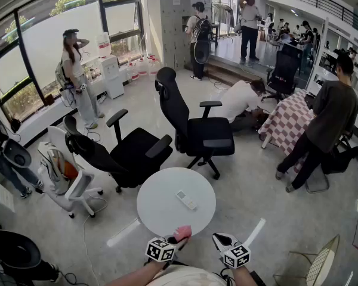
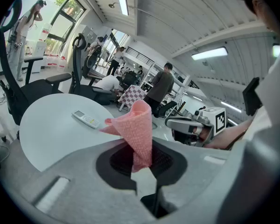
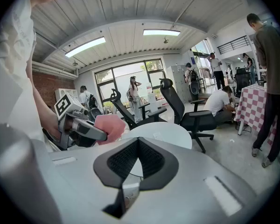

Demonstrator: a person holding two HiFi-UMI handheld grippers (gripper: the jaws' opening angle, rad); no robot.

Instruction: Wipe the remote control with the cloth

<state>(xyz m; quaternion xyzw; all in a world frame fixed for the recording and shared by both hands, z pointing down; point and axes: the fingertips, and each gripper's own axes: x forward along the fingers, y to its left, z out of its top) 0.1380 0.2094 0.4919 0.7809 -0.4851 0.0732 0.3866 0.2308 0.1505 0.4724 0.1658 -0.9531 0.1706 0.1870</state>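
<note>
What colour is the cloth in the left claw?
Pink cloth; clearest in left gripper view.

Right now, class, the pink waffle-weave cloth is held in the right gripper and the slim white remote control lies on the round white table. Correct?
No: the left gripper holds the pink cloth, as the left gripper view shows; the right gripper is shut and empty. The white remote control does lie on the round white table.

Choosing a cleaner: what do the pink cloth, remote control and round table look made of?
The pink cloth looks like soft textured fabric: dotted weave, limp folds. The remote control seems hard white plastic, smooth. The round table has a smooth, matte white top, perhaps laminate or painted board.
</note>
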